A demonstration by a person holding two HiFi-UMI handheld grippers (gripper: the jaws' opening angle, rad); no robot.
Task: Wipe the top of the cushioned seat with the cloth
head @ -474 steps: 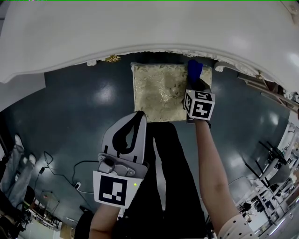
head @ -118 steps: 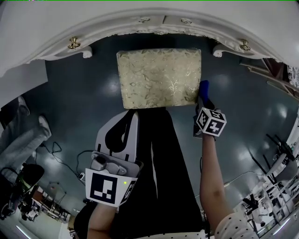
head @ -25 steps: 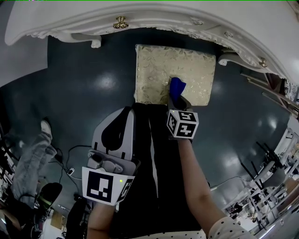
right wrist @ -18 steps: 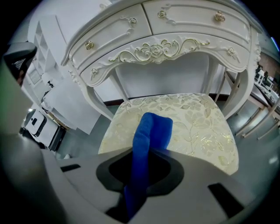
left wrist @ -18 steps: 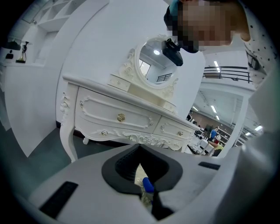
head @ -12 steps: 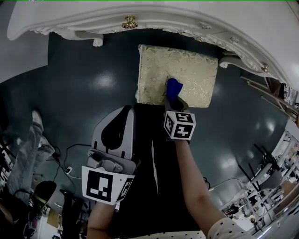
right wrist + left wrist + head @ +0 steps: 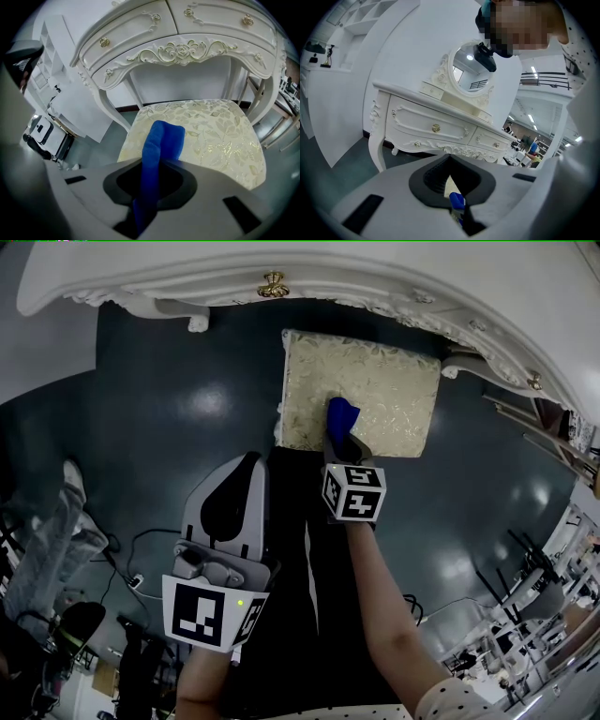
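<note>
The cloth (image 7: 341,417) is clamped in the right gripper (image 7: 343,444) on the seat (image 7: 389,390) near its 7 o'clock edge, wiping is judged under way with the far side likely left, and the left gripper (image 7: 246,465) is kept closed, empty, off the seat.

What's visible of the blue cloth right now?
The bright blue cloth looks like soft fabric, folded into a thick, rounded wad. The right hand-held gripper is shut on its lower part. Its free end sticks forward and appears to press on the cream, gold-leaf-patterned cushioned seat, near the seat's front edge, left of centre. Nothing else touches it.
</note>
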